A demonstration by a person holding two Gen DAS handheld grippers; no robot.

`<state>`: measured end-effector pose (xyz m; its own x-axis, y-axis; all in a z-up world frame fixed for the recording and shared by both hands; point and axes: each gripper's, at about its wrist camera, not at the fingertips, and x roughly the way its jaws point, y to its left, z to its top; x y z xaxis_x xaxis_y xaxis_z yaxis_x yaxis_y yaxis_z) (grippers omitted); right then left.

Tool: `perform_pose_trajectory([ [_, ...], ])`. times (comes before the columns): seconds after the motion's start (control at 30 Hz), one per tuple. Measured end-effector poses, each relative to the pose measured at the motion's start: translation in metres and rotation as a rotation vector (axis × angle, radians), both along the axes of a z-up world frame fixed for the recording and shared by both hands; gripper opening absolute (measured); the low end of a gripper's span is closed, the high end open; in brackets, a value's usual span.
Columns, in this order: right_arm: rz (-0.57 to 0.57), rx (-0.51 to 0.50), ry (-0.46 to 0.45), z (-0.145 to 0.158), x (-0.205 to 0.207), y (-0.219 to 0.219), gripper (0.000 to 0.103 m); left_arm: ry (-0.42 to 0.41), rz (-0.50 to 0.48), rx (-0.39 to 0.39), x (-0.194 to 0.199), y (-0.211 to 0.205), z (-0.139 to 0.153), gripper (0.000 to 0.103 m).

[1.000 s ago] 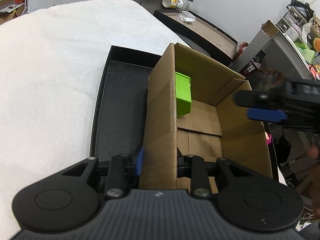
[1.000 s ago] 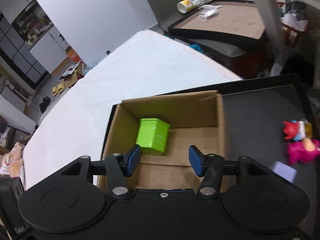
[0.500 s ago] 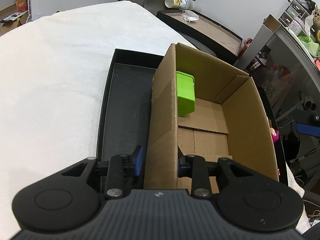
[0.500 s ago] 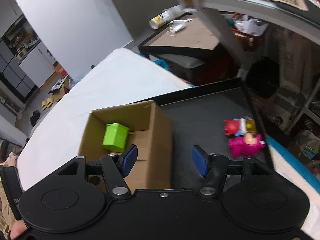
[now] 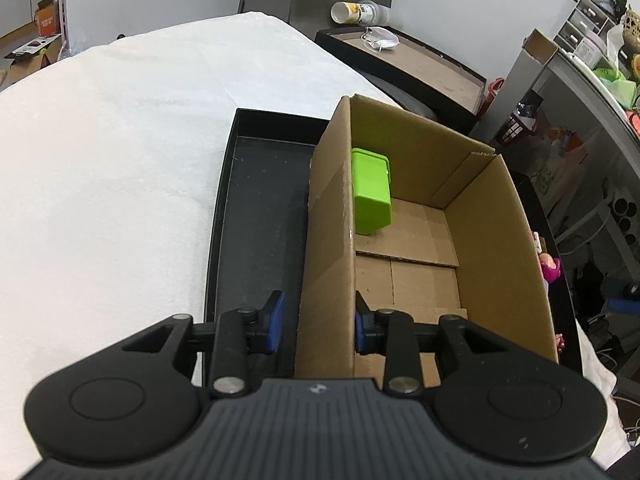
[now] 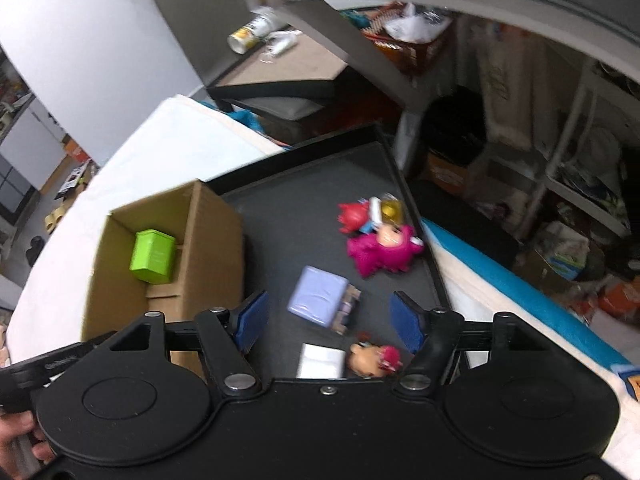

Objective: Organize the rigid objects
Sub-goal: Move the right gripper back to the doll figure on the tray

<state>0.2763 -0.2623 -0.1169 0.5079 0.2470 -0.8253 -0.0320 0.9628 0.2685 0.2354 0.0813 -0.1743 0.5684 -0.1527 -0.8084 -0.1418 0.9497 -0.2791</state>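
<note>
A cardboard box (image 5: 492, 240) stands open-topped on a black tray (image 5: 256, 208), with a green tin (image 5: 370, 194) upright against its left wall. My left gripper (image 5: 319, 324) straddles that wall; its jaws are opening and the left pad stands off the cardboard. In the right wrist view the box (image 6: 212, 248) and tin (image 6: 152, 256) lie to the left. My right gripper (image 6: 330, 318) hovers over the tray (image 6: 304, 184) with jaws opening and nothing pressed between them. A lavender box (image 6: 318, 294) lies just beyond the pads, a white block (image 6: 322, 360) and a small doll (image 6: 374, 360) under them.
A pink plush toy (image 6: 380, 252) and a red figure (image 6: 352, 216) lie near the tray's right rim. White cloth (image 5: 100, 160) covers the surface left of the tray. A low table with a bottle (image 5: 360, 12) stands behind, cluttered shelves (image 6: 560, 160) to the right.
My right gripper swung right, from over the box to over the toys on the tray, and its jaws widened. The left jaws eased apart off the box wall.
</note>
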Motion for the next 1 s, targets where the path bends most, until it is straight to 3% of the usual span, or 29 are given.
perform_pose_trajectory([
  [0.63,-0.069,0.002,0.163,-0.049,0.014,-0.018,0.066,-0.008,0.006,-0.088,0.002,0.003,-0.005,0.029],
  [1.0,0.026,-0.089,0.254,-0.074,0.021,0.005,0.066,0.012,0.012,-0.078,0.004,0.003,-0.009,0.029],
])
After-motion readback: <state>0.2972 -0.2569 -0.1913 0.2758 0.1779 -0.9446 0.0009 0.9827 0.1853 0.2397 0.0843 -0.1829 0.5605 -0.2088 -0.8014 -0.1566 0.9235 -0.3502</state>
